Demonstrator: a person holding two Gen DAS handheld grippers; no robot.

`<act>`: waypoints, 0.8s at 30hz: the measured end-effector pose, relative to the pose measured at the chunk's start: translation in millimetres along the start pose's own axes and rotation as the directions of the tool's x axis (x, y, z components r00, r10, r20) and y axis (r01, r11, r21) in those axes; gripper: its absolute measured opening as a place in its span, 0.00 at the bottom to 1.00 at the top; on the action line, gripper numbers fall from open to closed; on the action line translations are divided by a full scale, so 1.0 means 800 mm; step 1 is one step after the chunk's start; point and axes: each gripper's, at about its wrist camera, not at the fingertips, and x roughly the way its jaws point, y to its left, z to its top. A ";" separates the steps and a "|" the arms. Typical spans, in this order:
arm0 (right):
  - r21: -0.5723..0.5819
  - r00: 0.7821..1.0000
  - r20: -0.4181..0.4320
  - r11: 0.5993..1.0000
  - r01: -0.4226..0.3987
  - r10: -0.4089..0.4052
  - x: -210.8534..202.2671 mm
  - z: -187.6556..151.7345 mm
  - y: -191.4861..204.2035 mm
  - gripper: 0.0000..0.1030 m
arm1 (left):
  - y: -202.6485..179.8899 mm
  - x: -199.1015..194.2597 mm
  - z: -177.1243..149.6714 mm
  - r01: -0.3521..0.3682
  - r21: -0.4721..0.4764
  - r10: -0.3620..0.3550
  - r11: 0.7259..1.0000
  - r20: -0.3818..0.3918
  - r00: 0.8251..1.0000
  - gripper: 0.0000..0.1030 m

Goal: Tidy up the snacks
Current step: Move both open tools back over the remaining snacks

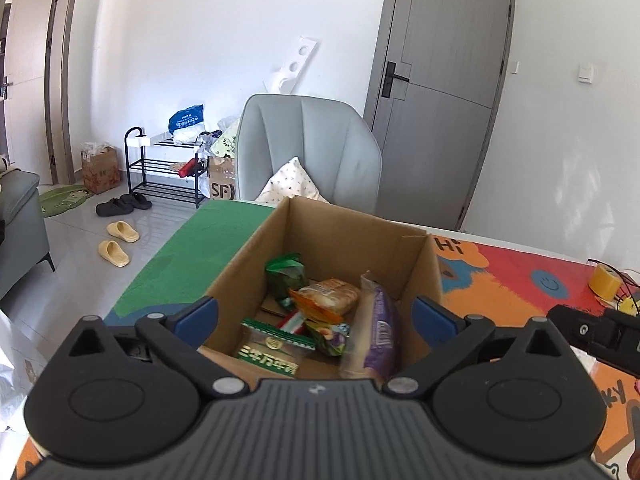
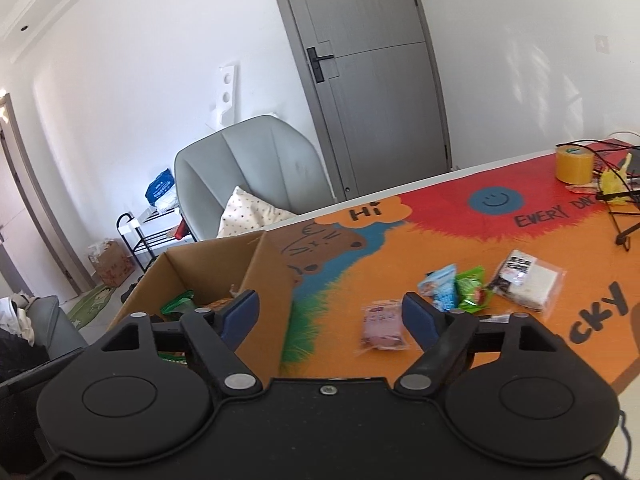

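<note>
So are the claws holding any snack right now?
No. The left claw is open above the cardboard box, and the right claw is open over the table, with nothing between its fingers.

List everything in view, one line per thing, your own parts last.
cardboard box: one, brown, open, on the table's left part
snacks in box: about six packets, green, orange, purple, tan, piled on the box floor
loose snacks: four packets, pink, blue, green, white-and-black, on the mat right of the box
table mat: one, orange, red, blue, green, covering the table
tape roll: one, yellow, far right corner of the table
armchair: one, grey, with a white cushion, behind the table
door: one, grey, shut
shoe rack: one, black, by the wall
slippers: one pair, yellow, on the floor
left gripper: open, empty, over the box
right gripper: open, empty, beside the pink packet
</note>
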 end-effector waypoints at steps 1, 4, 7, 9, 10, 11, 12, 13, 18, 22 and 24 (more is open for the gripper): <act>0.003 1.000 0.002 1.000 0.005 -0.005 -0.004 0.000 -0.006 0.80 | -0.003 -0.002 -0.001 0.002 0.003 -0.002 1.000 0.003 1.000 0.99; 0.016 1.000 0.005 1.000 0.019 -0.019 -0.011 -0.001 -0.020 0.83 | -0.014 -0.006 -0.002 0.015 0.019 -0.015 1.000 0.000 1.000 0.99; 0.026 0.999 0.004 0.999 0.032 -0.032 -0.018 -0.002 -0.034 0.85 | -0.027 -0.010 -0.005 0.032 0.038 -0.032 0.999 -0.002 0.999 0.99; 0.028 0.999 0.007 0.999 0.042 -0.042 -0.023 -0.002 -0.043 0.89 | -0.036 -0.010 -0.006 0.047 0.052 -0.047 0.998 -0.012 0.999 0.99; 0.029 0.999 0.009 0.998 0.047 -0.047 -0.025 -0.002 -0.047 0.90 | -0.040 -0.011 -0.007 0.055 0.057 -0.054 0.997 -0.019 0.998 0.99; 0.031 0.999 0.010 0.998 0.052 -0.052 -0.027 -0.002 -0.051 0.92 | -0.044 -0.011 -0.009 0.062 0.063 -0.061 0.996 -0.025 0.998 0.99; 0.032 0.998 0.010 0.998 0.057 -0.057 -0.030 -0.001 -0.056 0.94 | -0.049 -0.012 -0.010 0.068 0.069 -0.067 0.995 -0.029 0.997 0.99; 0.034 0.998 0.010 0.998 0.061 -0.061 -0.033 -0.001 -0.061 0.94 | -0.055 -0.014 -0.011 0.073 0.075 -0.071 0.995 -0.033 0.997 0.99; 0.044 0.996 0.014 0.995 0.086 -0.086 -0.046 0.002 -0.085 0.97 | -0.078 -0.020 -0.017 0.096 0.100 -0.091 0.990 -0.049 0.995 0.99; 0.061 0.994 0.020 0.993 0.106 -0.107 -0.056 0.003 -0.109 0.99 | -0.096 -0.023 -0.020 0.108 0.115 -0.103 0.987 -0.054 0.993 0.99; 0.071 0.993 0.023 0.991 0.116 -0.118 -0.061 0.003 -0.121 1.00 | -0.105 -0.024 -0.022 0.120 0.123 -0.113 0.985 -0.059 0.992 0.99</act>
